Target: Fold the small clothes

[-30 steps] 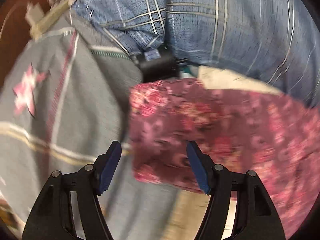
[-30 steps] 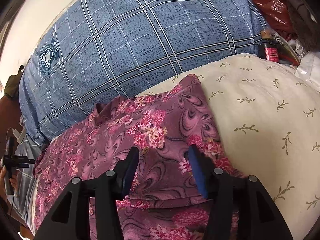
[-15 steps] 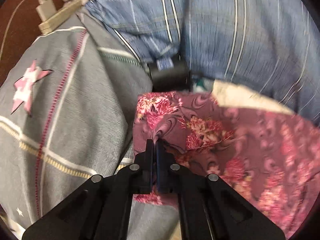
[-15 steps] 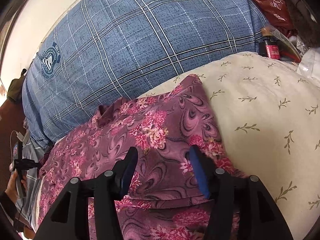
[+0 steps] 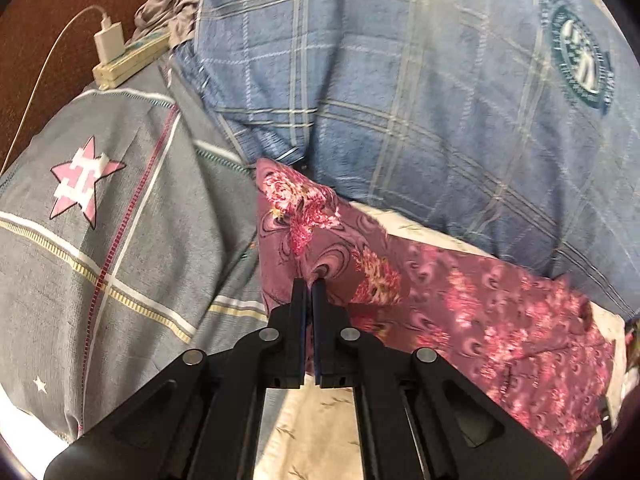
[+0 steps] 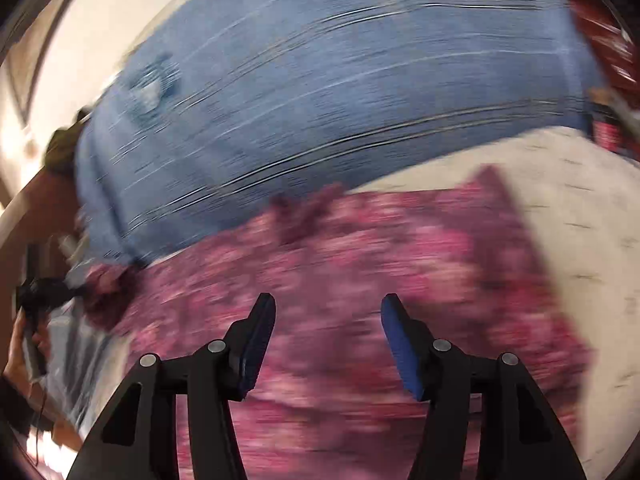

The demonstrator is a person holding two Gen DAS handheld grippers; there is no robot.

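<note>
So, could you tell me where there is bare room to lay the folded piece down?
Bare cream sheet lies beside the floral garment, below the blue plaid pillow. The grey star pillow and power strip crowd the other side.

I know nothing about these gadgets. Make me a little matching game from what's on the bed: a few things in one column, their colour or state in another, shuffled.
Things:
1. left gripper
2. right gripper
3. checked pillow
4. charger plug

States:
a. blue
b. white
c. shut on the floral garment
d. open

Pairs: 1-c, 2-d, 3-a, 4-b
</note>
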